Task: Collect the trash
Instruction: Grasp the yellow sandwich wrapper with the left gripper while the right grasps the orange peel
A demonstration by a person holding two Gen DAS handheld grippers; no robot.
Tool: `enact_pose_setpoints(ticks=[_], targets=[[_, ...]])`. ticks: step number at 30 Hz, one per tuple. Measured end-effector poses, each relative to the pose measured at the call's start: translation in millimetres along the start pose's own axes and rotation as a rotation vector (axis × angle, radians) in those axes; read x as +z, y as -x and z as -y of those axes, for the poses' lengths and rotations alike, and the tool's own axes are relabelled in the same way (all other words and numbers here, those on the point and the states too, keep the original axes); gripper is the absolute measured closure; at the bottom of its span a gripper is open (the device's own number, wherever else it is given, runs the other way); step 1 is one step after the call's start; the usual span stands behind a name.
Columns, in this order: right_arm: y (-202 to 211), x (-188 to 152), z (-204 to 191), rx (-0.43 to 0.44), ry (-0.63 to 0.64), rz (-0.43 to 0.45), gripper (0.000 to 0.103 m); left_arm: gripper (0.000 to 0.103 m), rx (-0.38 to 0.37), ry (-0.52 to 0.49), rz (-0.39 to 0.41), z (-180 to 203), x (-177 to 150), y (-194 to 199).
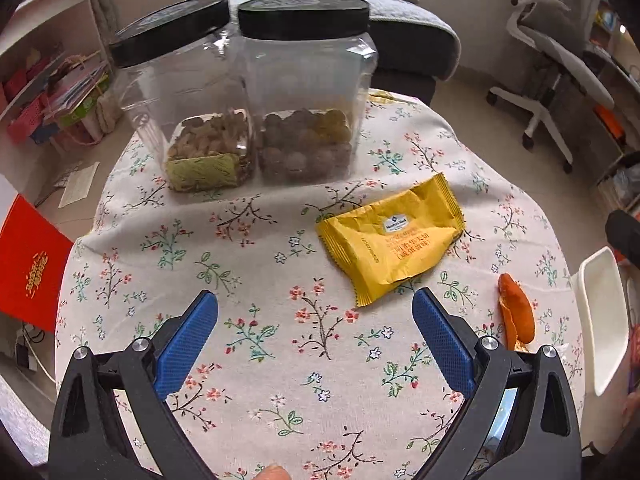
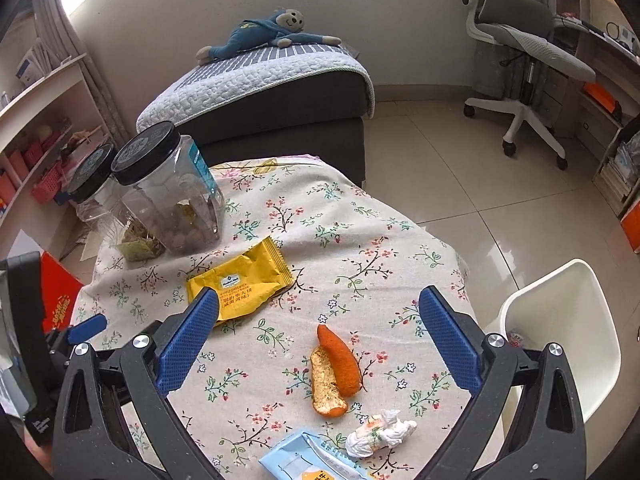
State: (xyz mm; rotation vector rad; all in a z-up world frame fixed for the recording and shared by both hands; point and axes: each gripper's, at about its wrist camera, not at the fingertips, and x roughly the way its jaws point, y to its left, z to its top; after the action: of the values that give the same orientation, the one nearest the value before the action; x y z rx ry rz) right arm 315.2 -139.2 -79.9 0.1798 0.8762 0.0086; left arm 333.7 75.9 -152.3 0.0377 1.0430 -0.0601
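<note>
- A lived-in room: a small counter (image 2: 360, 240) under a flowered cloth, a grey bed with a blue plush monkey (image 2: 264, 32) behind it, a white office chair (image 2: 516, 40) off to the right, and a white bin-like tub (image 2: 560, 320) just past the counter's right edge.
- The left tongs (image 1: 315, 308) hover over bare cloth, spread wide and empty. The yellow snack wrapper (image 1: 390, 236) lies just ahead of them and a little to the right; two lidded clear jars (image 1: 256, 92) stand further ahead, well apart from the wrapper.
- The right tongs (image 2: 319, 306) are likewise spread wide with nothing between the pads. The orange peel (image 2: 334, 368) lies almost centred below them, with the crumpled tissue (image 2: 380, 432) nearer and slightly right, and a pale blue packet (image 2: 308, 460) at the near edge.
- Handling, as I judge it: the wrapper is light, thin and slick, and lies flat, so it is best pinched at a crimped end or a raised crease.
- The peel looks light and curled, fairly stiff; pinch it across its narrow width.
- The tissue is soft and will crush; take it around the middle of the wad.
</note>
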Motion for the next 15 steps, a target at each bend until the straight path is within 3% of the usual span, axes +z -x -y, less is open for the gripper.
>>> enact_pose_setpoints(ticks=[7,11,13,15], targets=[[-6,13,32,-0.023,-0.056,-0.018,0.007,0.008,-0.026,-0.229,-0.025,62,23,-47],[-25,13,35,-0.055,-0.025,-0.077,0.007,0.008,-0.048,-0.333,-0.046,84,33,-71],[-37,10,33,-0.067,0.016,-0.123,0.007,0.008,-0.006,-0.360,-0.058,87,35,-83],[-50,4,31,-0.067,0.057,-0.182,0.007,0.011,-0.030,-0.325,-0.053,79,38,-86]])
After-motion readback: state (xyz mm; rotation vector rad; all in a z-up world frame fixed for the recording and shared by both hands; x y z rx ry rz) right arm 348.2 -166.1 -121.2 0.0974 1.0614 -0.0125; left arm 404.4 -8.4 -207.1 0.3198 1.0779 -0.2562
